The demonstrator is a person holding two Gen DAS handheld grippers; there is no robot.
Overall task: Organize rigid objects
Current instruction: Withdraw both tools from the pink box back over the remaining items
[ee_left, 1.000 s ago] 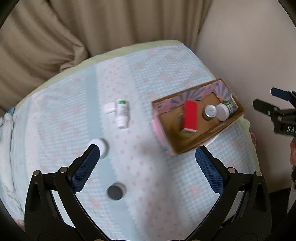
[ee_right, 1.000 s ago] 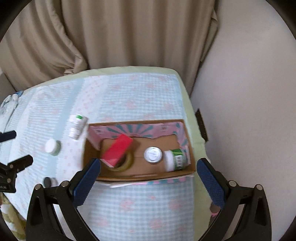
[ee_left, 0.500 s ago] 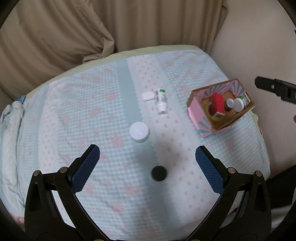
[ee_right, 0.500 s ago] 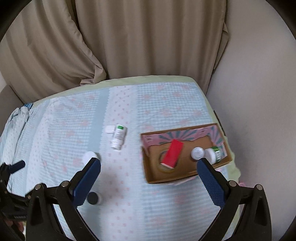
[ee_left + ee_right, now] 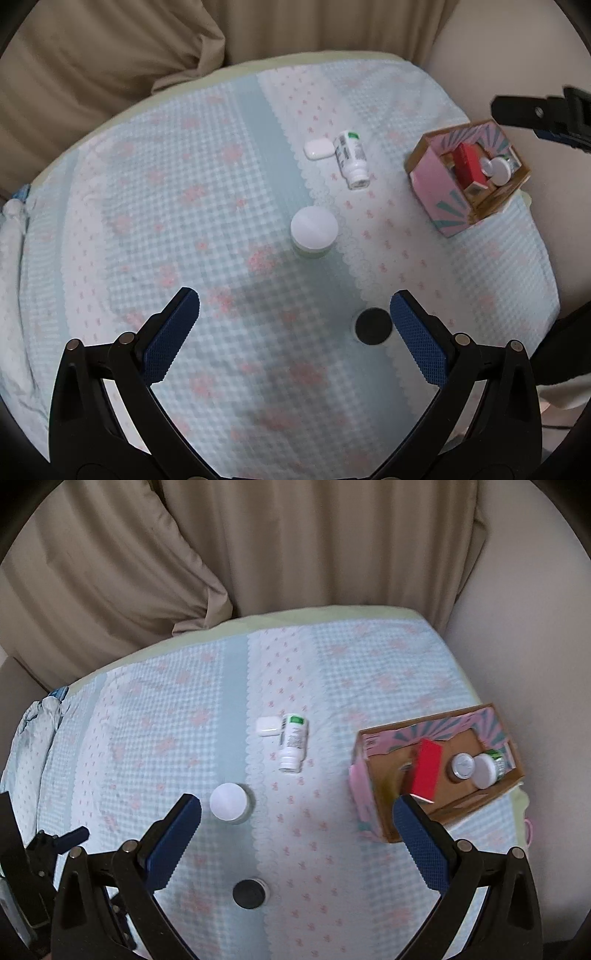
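both pairs of fingers point(image 5: 171, 332) point(image 5: 419, 836) gape wide, holding nothing. box point(image 5: 373, 805) at the tabletop's right edge holds a red block point(image 5: 426, 775), two white-capped bottles point(image 5: 485, 770). left of the box: bottle point(image 5: 293, 742), jar point(image 5: 229, 802), black cap point(image 5: 249, 893).

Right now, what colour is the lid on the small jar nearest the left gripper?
Black lid on the small jar; clearest in the right wrist view.

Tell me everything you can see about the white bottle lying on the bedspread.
The white bottle lies on its side on the checked bedspread, cap end toward the camera. It looks like plastic, with a printed label bearing a green patch near its base. A small white case lies against its left side. It is outside the cardboard box, and neither gripper touches it.
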